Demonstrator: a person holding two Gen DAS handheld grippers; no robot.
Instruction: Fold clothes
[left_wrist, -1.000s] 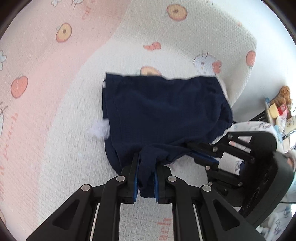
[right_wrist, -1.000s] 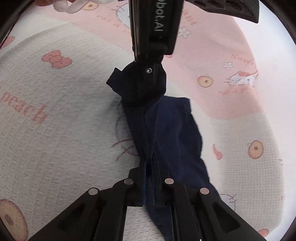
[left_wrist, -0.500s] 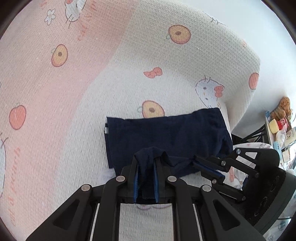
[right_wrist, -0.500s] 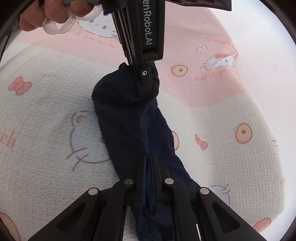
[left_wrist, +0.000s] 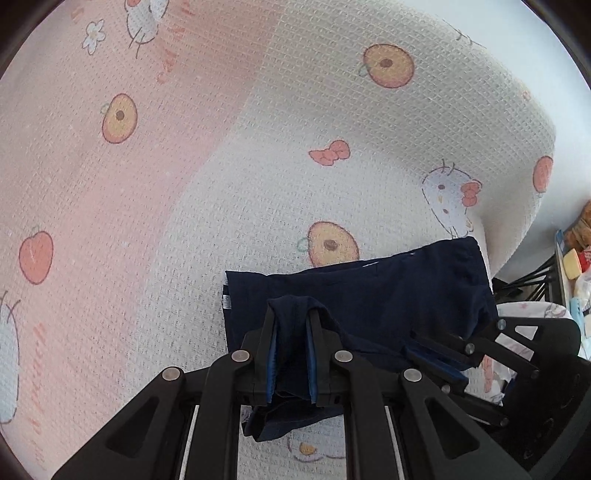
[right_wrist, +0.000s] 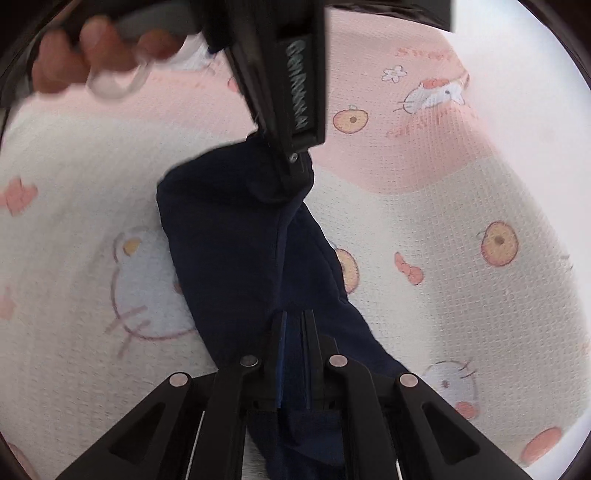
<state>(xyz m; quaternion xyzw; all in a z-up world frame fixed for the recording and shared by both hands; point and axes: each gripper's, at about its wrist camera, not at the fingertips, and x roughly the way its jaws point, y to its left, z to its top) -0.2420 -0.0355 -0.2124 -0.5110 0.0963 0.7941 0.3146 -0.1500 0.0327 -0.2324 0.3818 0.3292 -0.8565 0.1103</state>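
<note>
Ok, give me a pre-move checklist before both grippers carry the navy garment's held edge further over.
1. Left gripper shut on the navy garment: ok, cloth bunched between its fingers.
2. Right gripper shut on the same garment: ok.
3. Held edge even between the two grippers: cannot tell; the cloth twists between them in the right wrist view.
4. Lower layer lying flat on the printed blanket: ok on the far part, near part hidden.
5. Blanket ahead free of other things: ok.
6. Grippers apart from each other: ok, close but not touching.
</note>
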